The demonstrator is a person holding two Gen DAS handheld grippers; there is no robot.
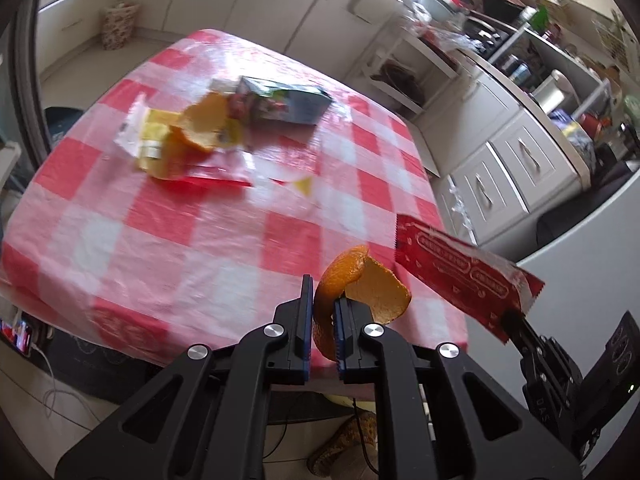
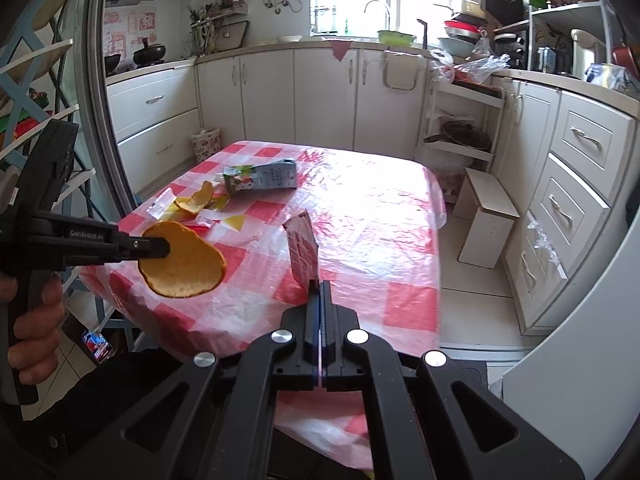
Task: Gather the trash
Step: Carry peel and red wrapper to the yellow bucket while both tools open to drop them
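Above the near edge of the table (image 2: 400,208), both grippers are up in the air with trash in them. The left gripper (image 1: 323,300) is squeezed almost shut on a piece of orange peel (image 1: 368,284). The peel sticks up and curls out to the side of the fingers. The right gripper (image 2: 320,284) is shut tight on a red wrapper (image 2: 303,248), which stands up thin between the two fingers. In the left wrist view the same wrapper looks long and flat, and it hangs over the table's corner.

The table wears a red and white checked cloth (image 1: 192,232). More trash lies on the far side of it. There is a blue carton (image 2: 262,176) lying on its side. Beside it sits another orange peel (image 2: 196,202) on a small heap of yellow and clear wrappers (image 1: 148,140). A little yellow scrap (image 1: 304,186) lies alone, near the heap.

A hand (image 2: 32,332) grips the left gripper's handle.
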